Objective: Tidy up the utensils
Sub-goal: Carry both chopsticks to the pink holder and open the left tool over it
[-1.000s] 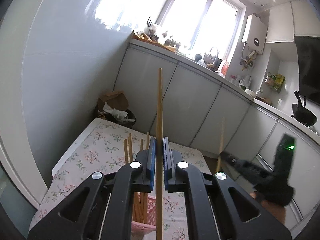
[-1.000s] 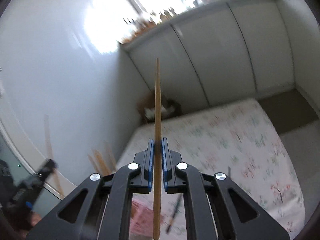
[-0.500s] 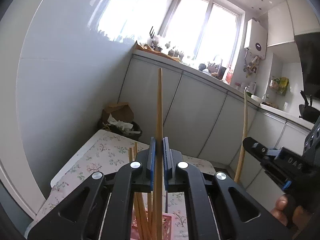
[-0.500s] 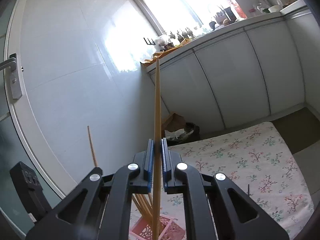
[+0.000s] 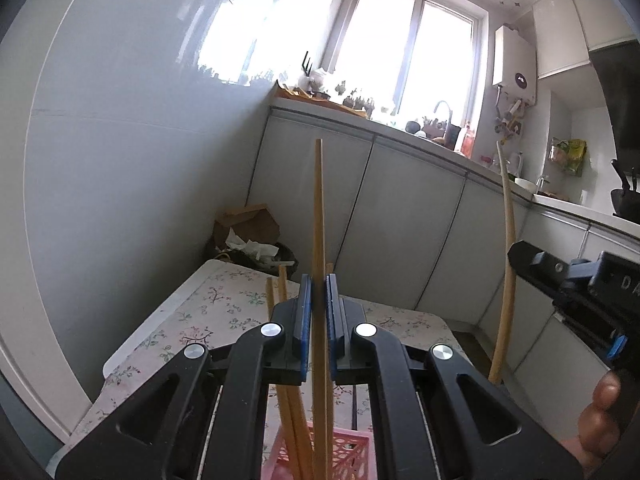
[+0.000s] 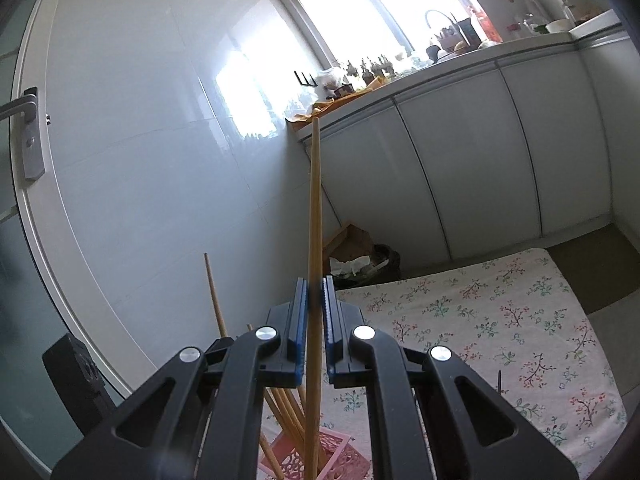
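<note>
Left gripper [image 5: 319,312]: I have it clenched on an upright chopstick [image 5: 319,216].
Right gripper [image 6: 316,316]: I clamp a second chopstick [image 6: 314,208], also upright.
Pink basket [image 5: 352,456]: near, below my grippers, on the floral desk [image 6: 500,320].
Basket contents: several more chopsticks [image 5: 294,424] leaning inside.

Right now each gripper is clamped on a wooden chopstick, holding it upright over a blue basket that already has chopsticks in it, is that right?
One detail is off: the basket is pink, not blue, as the right wrist view shows. The rest holds: the left gripper and the right gripper are each shut on an upright wooden chopstick, with more chopsticks already standing in the basket.
</note>
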### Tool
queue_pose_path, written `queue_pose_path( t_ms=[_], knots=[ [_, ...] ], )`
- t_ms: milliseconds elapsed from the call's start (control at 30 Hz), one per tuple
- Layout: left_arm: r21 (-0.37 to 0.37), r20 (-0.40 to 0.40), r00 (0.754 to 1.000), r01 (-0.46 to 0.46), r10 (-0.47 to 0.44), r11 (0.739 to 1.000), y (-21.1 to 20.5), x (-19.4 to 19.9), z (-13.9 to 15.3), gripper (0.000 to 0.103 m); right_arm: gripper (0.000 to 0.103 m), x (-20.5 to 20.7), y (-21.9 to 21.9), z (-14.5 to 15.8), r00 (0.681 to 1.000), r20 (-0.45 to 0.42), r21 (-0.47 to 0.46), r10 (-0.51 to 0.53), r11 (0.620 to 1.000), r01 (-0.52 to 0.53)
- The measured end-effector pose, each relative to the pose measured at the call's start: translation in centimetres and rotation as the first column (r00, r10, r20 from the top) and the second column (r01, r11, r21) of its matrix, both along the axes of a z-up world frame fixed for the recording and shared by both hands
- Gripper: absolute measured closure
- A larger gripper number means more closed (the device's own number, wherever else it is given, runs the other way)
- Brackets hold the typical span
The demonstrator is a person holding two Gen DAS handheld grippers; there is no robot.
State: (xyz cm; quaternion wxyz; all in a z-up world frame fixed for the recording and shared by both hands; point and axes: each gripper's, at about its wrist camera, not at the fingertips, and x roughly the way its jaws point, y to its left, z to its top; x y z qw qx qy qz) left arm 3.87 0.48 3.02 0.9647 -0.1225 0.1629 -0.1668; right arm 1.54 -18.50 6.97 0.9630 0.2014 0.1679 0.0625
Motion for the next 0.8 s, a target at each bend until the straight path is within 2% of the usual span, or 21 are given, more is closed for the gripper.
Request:
queue_pose_path(
  t_ms=[400,633,700,800],
  knots=[
    [0.046,0.048,0.999,0.012,-0.014,0.999,-0.2,-0.8,-0.2,0.097,0.095,0.1,0.2,-0.1,1.0,-0.012,-0.01,-0.001,1.0,0.001],
    [0.032,0.096,0.995,-0.032,0.029,0.999,-0.2,-0.6,0.0,0.097,0.095,0.1,-0.1,-0.1,1.0,-0.012,0.0,-0.003,1.0,0.003],
    [0.008,0.081,0.996,-0.037,0.036,0.999,0.0,-0.2,-0.3,0.097,0.095,0.0,-0.2,-0.2,1.0,-0.013,0.001,-0.006,1.0,0.006],
    [0.059,0.067,0.998,-0.025,0.021,0.998,-0.6,-0.2,-1.1,0.097,0.095,0.0,-0.5,-0.3,1.0,-0.017,0.005,-0.009,1.0,0.009]
  ],
)
